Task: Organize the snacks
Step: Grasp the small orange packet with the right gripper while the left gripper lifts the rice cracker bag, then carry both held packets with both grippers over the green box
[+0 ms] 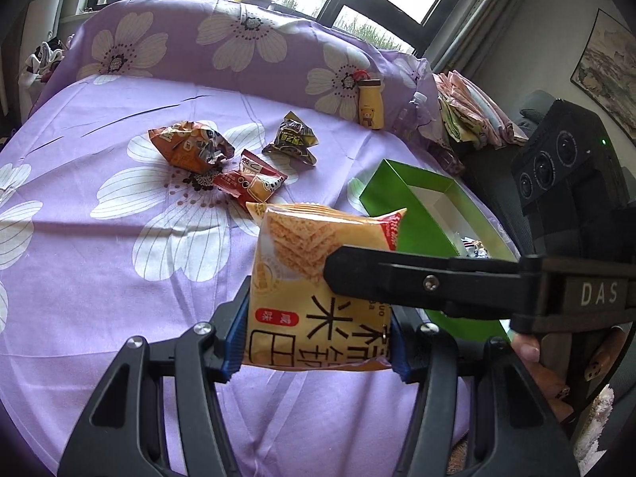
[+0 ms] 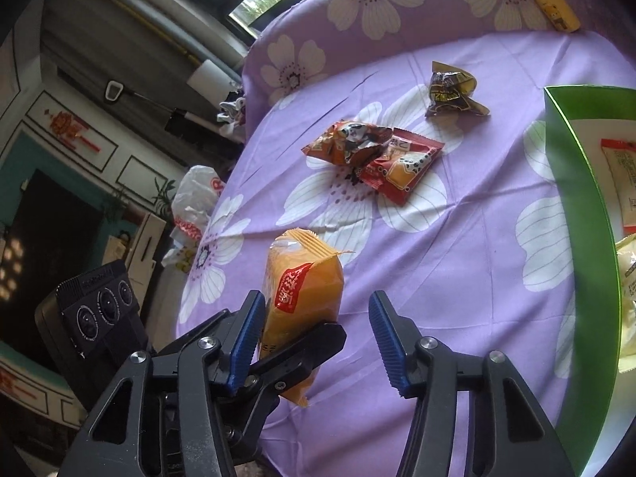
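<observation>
Left tongs (image 1: 318, 342) clamp the yellow rice-cracker packet (image 1: 314, 274) just left of the green box (image 1: 401, 198). Right tongs (image 2: 316, 342) stand apart, not gripping. Packet likely light, puffy, brittle inside; grip seams.

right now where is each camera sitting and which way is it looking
Left wrist: on the left gripper, looking along its fingers across the purple cloth; it clamps the yellow snack pack, with the right gripper's finger and a thumb at right.
Right wrist: on the right gripper, jaws apart, facing the same cloth beside the green box.
Both show: pack, box, three loose snacks.
</observation>
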